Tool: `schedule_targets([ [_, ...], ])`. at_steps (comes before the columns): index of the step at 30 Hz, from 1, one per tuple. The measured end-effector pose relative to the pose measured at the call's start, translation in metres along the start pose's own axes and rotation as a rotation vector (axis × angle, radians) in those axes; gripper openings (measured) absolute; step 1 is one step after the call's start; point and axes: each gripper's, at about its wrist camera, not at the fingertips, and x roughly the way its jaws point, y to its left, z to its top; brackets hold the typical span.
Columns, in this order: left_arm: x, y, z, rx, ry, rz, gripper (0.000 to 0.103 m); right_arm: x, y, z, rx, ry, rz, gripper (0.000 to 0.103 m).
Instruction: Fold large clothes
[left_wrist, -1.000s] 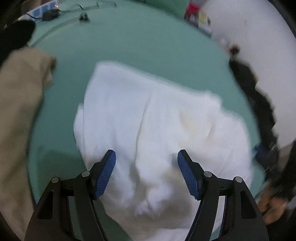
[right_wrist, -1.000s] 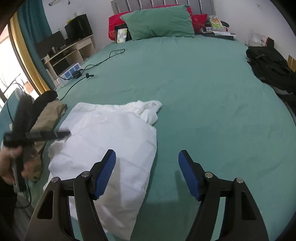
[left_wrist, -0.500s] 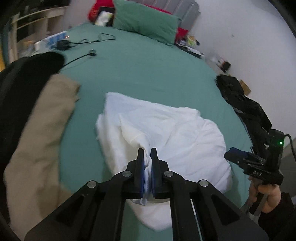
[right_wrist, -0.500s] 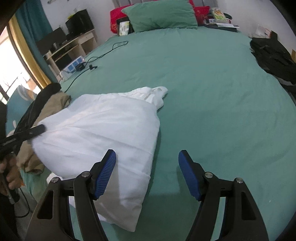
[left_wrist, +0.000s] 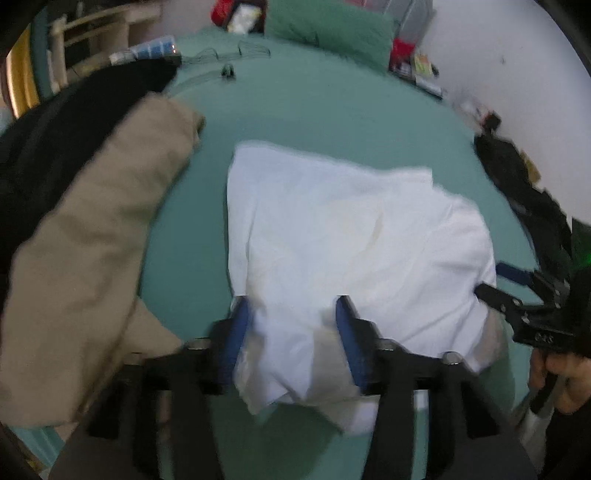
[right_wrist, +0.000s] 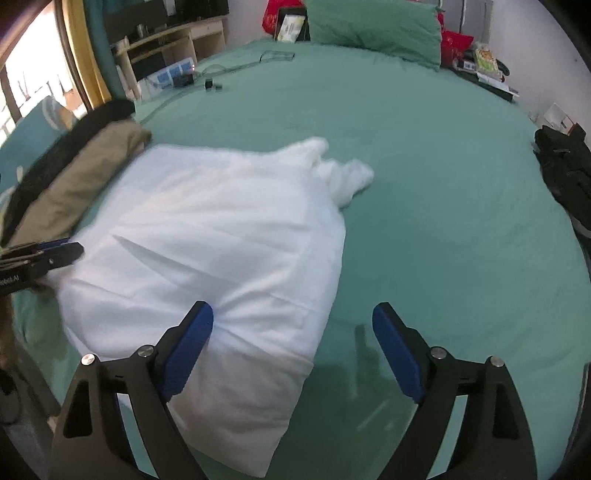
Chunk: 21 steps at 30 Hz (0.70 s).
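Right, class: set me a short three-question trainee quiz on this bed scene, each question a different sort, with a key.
1. True or false: the left gripper is clamped shut on the white garment.
2. Multiple choice: what lies directly beside the white garment, on the window side of the green bed sheet?
A. a beige garment
B. a red towel
C. a laptop
3. Fill in: the right gripper is ____, with one fingertip over the white garment and the other over bare sheet.

Key: 1 false, its jaws stand apart over the cloth; 2 A; 3 open.
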Motion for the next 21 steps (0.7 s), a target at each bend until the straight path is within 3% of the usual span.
schedule_targets([
  [4,-0.023,-0.016,0.013,0.034,-0.139,-0.040,0.058,-0.026,-0.018,0.013,0.085,-0.094,0.031,0.087],
  [7,-0.022,-0.034,0.021,0.068,-0.179,-0.106,0.065,-0.026,-0.032,0.022,0.123,-0.127,0.001,0.087],
  [9,-0.009,-0.045,0.025,0.083,-0.156,-0.163,0.065,-0.014,-0.035,0.027,0.141,-0.108,-0.014,0.087],
  [11,0.011,-0.049,0.027,0.068,-0.084,-0.207,0.065,0.004,-0.039,0.028,0.153,-0.068,-0.018,0.087],
  [14,0.041,-0.049,0.019,0.062,0.039,-0.191,0.065,0.024,-0.038,0.026,0.149,-0.038,-0.018,0.087],
  [21,0.054,-0.036,0.000,0.044,0.104,-0.189,0.067,0.053,-0.024,0.018,0.116,-0.006,-0.024,0.087],
])
